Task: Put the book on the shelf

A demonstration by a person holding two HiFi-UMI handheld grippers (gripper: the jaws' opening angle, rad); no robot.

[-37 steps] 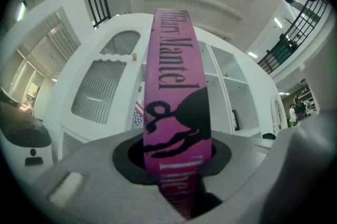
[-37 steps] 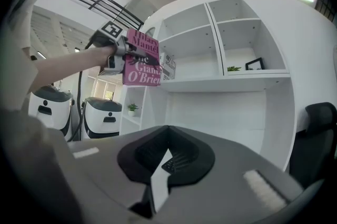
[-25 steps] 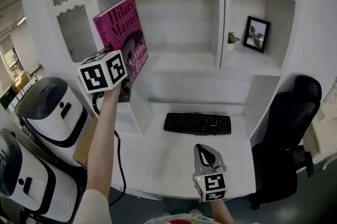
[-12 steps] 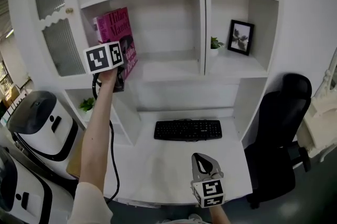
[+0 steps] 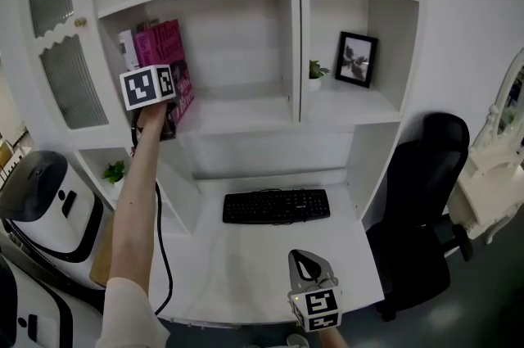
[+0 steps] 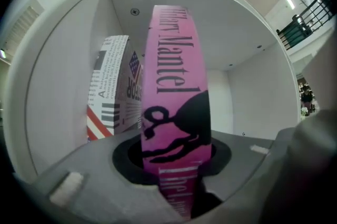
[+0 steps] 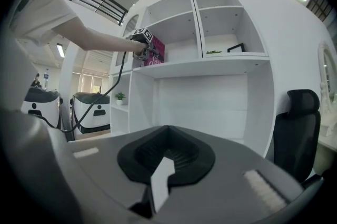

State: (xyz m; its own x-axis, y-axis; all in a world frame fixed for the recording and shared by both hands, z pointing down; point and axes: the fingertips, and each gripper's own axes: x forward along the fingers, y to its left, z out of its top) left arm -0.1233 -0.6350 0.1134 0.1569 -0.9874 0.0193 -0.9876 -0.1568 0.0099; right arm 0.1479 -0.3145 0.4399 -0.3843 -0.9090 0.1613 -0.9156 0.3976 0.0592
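Note:
The pink book (image 5: 169, 51) stands upright in the left compartment of the white shelf (image 5: 246, 115), close beside a white striped book (image 5: 127, 48). My left gripper (image 5: 170, 102) is shut on the pink book's lower end, arm stretched up to it. In the left gripper view the pink spine (image 6: 176, 96) rises between the jaws, with the striped book (image 6: 113, 91) just left of it. My right gripper (image 5: 305, 263) hangs low over the desk's front edge, shut with nothing in it. The right gripper view shows its jaws (image 7: 162, 178) closed and the pink book (image 7: 156, 54) far off.
A black keyboard (image 5: 277, 206) lies on the desk. A framed picture (image 5: 356, 60) and small plants (image 5: 315, 74) stand in the right compartments. A black chair (image 5: 422, 215) is at the right, white machines (image 5: 41, 195) at the left, and a cable (image 5: 160, 240) hangs from the left gripper.
My left gripper has carried the pink book from a tilted hold in front of the shelf into the left compartment, upright beside the striped book. The right gripper stays low.

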